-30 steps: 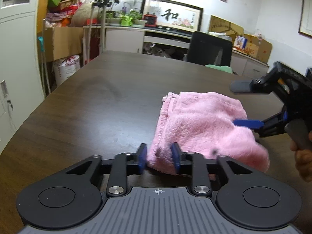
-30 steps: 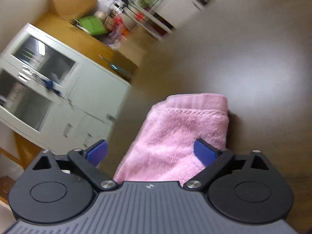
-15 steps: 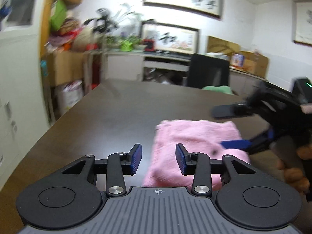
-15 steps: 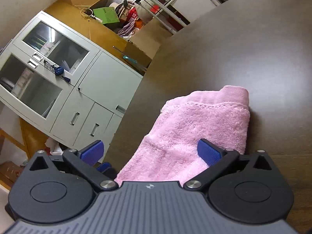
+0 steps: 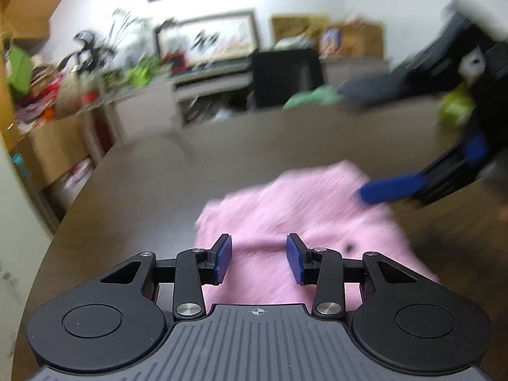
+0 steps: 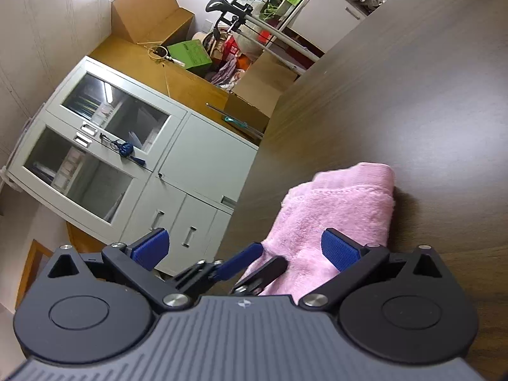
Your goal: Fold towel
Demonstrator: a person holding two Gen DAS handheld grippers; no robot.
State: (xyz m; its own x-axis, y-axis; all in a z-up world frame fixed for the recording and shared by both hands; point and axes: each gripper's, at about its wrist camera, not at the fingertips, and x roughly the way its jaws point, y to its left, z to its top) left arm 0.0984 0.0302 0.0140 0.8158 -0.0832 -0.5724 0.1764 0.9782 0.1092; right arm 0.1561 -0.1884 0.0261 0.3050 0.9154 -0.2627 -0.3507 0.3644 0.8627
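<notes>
A folded pink towel [image 5: 304, 222] lies on the dark wooden table [image 5: 152, 190], filling the lower centre of the left wrist view. The left gripper [image 5: 258, 262] hovers over its near edge, jaws parted and grasping nothing. The right gripper [image 6: 244, 249], spread wide and empty, sits low in its own view with the towel beyond it at lower right
</notes>
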